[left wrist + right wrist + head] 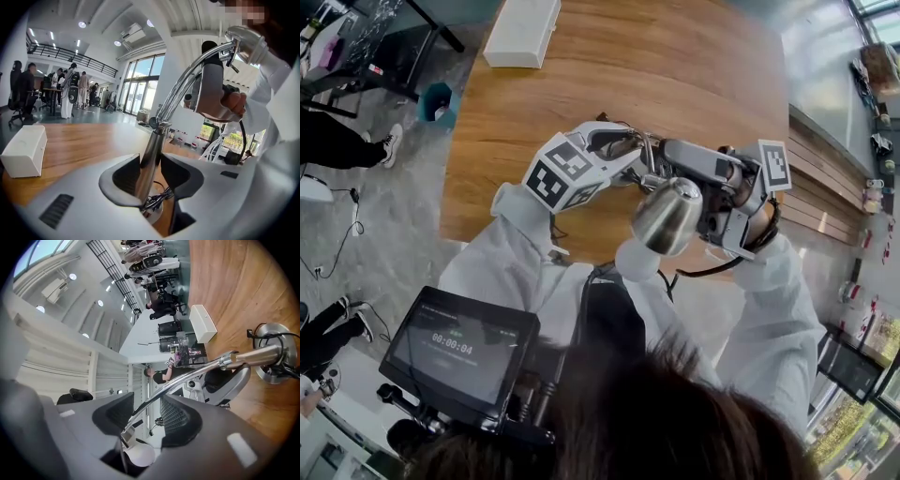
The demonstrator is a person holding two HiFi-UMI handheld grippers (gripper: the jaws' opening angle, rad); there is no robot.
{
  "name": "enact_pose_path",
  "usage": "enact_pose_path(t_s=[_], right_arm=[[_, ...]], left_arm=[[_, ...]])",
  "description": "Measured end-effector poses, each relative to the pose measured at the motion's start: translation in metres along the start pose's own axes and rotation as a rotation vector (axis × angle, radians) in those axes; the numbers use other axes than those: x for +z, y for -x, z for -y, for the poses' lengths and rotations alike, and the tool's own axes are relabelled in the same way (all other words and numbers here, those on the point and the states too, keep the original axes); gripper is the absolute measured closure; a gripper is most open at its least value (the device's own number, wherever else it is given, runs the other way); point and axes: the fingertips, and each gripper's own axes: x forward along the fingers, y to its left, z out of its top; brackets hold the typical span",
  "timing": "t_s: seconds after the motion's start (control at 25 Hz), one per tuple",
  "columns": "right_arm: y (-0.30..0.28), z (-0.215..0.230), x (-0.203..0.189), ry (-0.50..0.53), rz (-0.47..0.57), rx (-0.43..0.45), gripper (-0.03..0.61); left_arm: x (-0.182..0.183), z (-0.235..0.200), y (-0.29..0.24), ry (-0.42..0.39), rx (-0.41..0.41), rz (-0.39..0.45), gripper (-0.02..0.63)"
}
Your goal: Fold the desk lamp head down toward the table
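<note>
Chrome is slick: with your left gripper [151, 176] spread round the post [157, 140] of the desk lamp [667, 217] and your right gripper [147, 420] spread round its arm [187, 378], pushing unclamped could tip it off the table's [675, 56] near edge.

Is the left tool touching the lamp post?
Cannot tell. Left gripper view: lamp post between the left tool's open jaws, clear of one, overlapping the other.
</note>
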Motion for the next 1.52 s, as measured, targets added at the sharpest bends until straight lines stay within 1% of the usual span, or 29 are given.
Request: enact_pose_path(t_s=[0.28,0.48,0.56,0.72,0.84,0.92,1.0,1.12,1.28,1.4,1.52], right_arm=[[0.004,0.0,-0.002,0.006,0.04,-0.014,0.431],[0.003,0.01,-0.018,0.069,0.003,-0.047,0.455],[0.002,0.016,-0.026,0.11,-0.008,-0.055,0.466],[0.003,0.029,-0.043,0.244,-0.046,-0.075,0.476],[0.005,0.04,-0.054,0.38,-0.106,-0.097,0.476],[0.007,0.053,-0.062,0.481,-0.168,-0.15,0.483],[0.011,0.071,-0.069,0.578,-0.223,-0.221,0.498],[0.019,0.097,-0.072,0.718,-0.281,-0.31,0.515],[0.028,0.11,-0.067,0.898,-0.359,-0.326,0.515],[0.03,0.122,-0.066,1.03,-0.432,-0.375,0.518],[0.033,0.133,-0.066,1.117,-0.482,-0.404,0.526]], left_arm=[[-0.004,0.0,-0.001,0.025,-0.014,-0.035,0.476],[-0.005,-0.002,-0.001,0.035,-0.031,-0.042,0.476],[-0.005,-0.003,0.0,0.04,-0.039,-0.039,0.475],[-0.004,-0.003,0.003,0.046,-0.072,-0.042,0.471],[-0.003,-0.003,0.003,0.057,-0.104,-0.047,0.466],[-0.001,-0.002,0.003,0.07,-0.122,-0.042,0.463],[0.001,-0.001,0.003,0.086,-0.139,-0.033,0.46],[0.002,0.0,0.002,0.098,-0.167,-0.038,0.456],[0.009,0.002,-0.004,0.092,-0.204,-0.054,0.456],[0.012,0.005,-0.003,0.086,-0.225,-0.062,0.456],[0.012,0.01,-0.001,0.081,-0.241,-0.072,0.456]])
